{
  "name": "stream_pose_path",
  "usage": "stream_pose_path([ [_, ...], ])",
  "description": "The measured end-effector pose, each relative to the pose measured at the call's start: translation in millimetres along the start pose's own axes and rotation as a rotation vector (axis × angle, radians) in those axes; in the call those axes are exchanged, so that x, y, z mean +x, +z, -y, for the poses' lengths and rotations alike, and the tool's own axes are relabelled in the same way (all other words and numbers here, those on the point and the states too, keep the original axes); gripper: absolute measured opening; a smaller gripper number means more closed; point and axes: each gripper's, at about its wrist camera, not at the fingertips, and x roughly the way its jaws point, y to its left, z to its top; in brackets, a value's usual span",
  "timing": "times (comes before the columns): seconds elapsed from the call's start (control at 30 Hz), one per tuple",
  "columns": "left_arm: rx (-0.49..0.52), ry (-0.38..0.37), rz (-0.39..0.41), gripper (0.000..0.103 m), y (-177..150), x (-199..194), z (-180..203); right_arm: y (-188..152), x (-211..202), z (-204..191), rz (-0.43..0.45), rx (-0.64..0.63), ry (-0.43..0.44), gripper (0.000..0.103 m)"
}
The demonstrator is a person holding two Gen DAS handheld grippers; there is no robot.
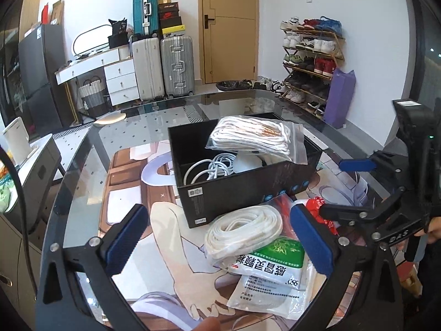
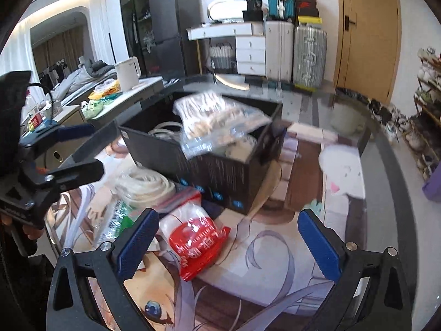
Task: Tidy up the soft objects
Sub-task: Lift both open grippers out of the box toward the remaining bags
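Left gripper (image 1: 220, 237): jaws spread, empty, over a bagged white cord coil (image 1: 242, 230). Right gripper (image 2: 228, 244): jaws spread, empty, red-and-white pouch (image 2: 197, 244) between them. Black box (image 1: 237, 190) at 12 o'clock holds a zip bag of white rope (image 1: 253, 135) across its rim.

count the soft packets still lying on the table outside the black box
3, all by the black cardboard box: a clear bag of coiled white cord, a green-and-white printed sachet under it, and a red-and-white plastic pouch beside them. More may hide underneath.

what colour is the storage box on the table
Black box, with small blue icons; clearest in the left wrist view.
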Motion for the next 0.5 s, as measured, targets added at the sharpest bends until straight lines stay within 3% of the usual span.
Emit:
stream_pose_path([
  [0.33, 0.009, -0.025, -0.032, 0.103, -1, 4, -2, -8, 20, -7, -0.072, 0.002, 0.018, 0.102],
  [0.5, -0.004, -0.003, -0.046, 0.103, -2, 9, -7, -7, 30, -12, -0.09, 0.017, 0.017, 0.102],
])
